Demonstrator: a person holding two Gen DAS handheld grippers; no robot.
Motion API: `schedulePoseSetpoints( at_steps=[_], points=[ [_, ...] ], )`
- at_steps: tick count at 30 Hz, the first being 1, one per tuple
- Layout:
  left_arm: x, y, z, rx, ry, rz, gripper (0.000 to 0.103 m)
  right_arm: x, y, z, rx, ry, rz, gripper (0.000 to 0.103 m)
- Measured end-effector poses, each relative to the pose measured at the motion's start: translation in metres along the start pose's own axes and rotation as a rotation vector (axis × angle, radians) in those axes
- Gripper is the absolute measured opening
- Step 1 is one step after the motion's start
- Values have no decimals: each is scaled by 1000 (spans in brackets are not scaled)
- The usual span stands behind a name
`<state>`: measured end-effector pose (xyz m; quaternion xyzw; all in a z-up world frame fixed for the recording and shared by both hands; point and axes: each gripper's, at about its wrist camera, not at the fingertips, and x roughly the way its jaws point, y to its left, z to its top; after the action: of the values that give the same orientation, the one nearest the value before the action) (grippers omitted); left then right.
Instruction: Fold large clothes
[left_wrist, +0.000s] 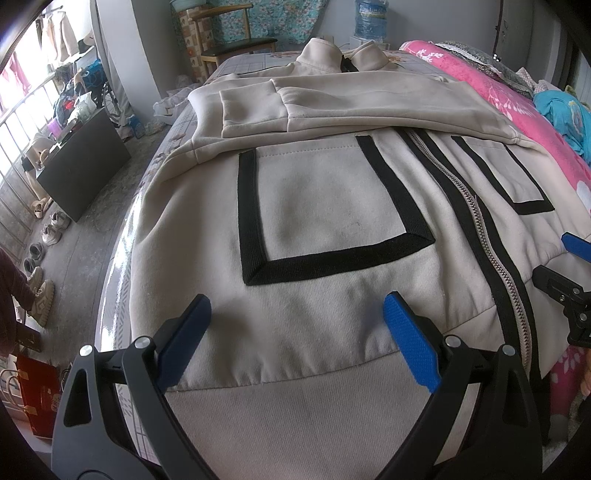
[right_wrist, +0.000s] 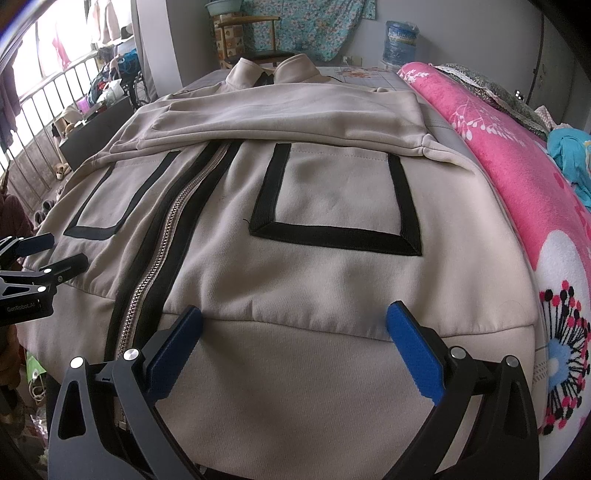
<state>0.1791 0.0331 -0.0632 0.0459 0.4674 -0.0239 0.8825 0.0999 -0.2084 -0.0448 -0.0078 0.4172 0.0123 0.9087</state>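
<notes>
Through my left wrist view, my left gripper (left_wrist: 295, 332) is hovering released over the jacket (left_wrist: 332, 206), lying zipped across the bed (left_wrist: 118, 236) toward 12 o'clock. Through my right wrist view, my right gripper (right_wrist: 293, 341) is hanging released above its hem (right_wrist: 295, 387), the pink blanket (right_wrist: 517, 177) lying at 2 o'clock.

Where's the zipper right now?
The zipper runs down the jacket front between the two black-trimmed pockets: right of centre in the left wrist view, left of centre in the right wrist view.

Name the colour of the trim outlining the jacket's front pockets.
Black trim on a beige jacket; clearest in the left wrist view.
</notes>
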Motion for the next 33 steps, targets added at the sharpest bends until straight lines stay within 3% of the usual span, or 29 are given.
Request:
schedulePoseSetpoints(
  at_steps=[9, 14, 23, 33],
  points=[
    [-1, 0, 0, 11, -6, 8, 91, 0, 0, -1, -2, -2, -1, 97],
    [-18, 2, -3, 44, -58, 41, 91, 1, -1, -3, -13, -8, -4, 97],
    [-65, 33, -45, -13, -93, -8, 90, 0, -1, -3, -17, -11, -3, 97],
    [-86, 43, -98, -72, -63, -105, 67, -1, -2, -4, -26, -17, 9, 97]
  ],
)
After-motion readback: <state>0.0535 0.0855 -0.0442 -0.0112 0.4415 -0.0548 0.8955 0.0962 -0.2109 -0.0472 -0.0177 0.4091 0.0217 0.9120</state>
